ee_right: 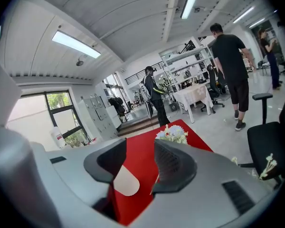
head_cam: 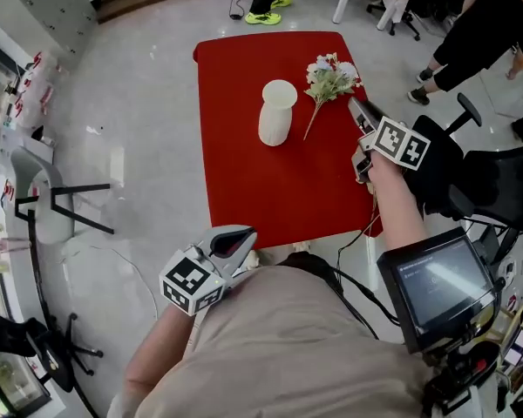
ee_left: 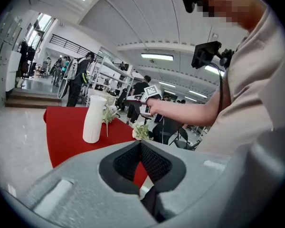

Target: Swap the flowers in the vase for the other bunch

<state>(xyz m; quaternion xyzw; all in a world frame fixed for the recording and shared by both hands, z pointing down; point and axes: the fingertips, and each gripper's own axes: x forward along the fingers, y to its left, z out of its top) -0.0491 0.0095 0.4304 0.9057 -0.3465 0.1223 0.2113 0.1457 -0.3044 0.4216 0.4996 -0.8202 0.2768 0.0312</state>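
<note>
**Flower bunch** (head_cam: 332, 77). Pale blooms with green leaves on one long stem. It lies flat on the red worktop (head_cam: 270, 194) near the far right corner, with the stem end angled toward the vase. It is laid down rather than stood up, probably so it can be picked up by the stem and put in.

**Vase** (head_cam: 277, 111). White, upright, near the middle of the worktop and just left of the stem. The mouth looks empty from above, so the first bunch appears to be out already and the vase is ready to be filled.

**Right claw** (head_cam: 356, 105). Held over the right edge of the worktop and aimed at the blooms. The jaws are apart with nothing gripped; only red cloth and the vase show through the gap. This looks like an approach to the bunch.

**Left claw** (head_cam: 244, 236). Drawn back against the person's body at the near edge, likely parked. The jaw tips meet and it holds nothing.

**Sprig** (ee_right: 267, 166). Small and pale, lying on a black chair (ee_right: 270, 141) beside the worktop. It may be the discarded flowers, but this cannot be confirmed.

**Writing.** No brand or label is legible. Each marker cube (head_cam: 402, 144) carries only black-and-white squares. The lines on the waist-mounted screen (head_cam: 438, 281) are too small to read.
</note>
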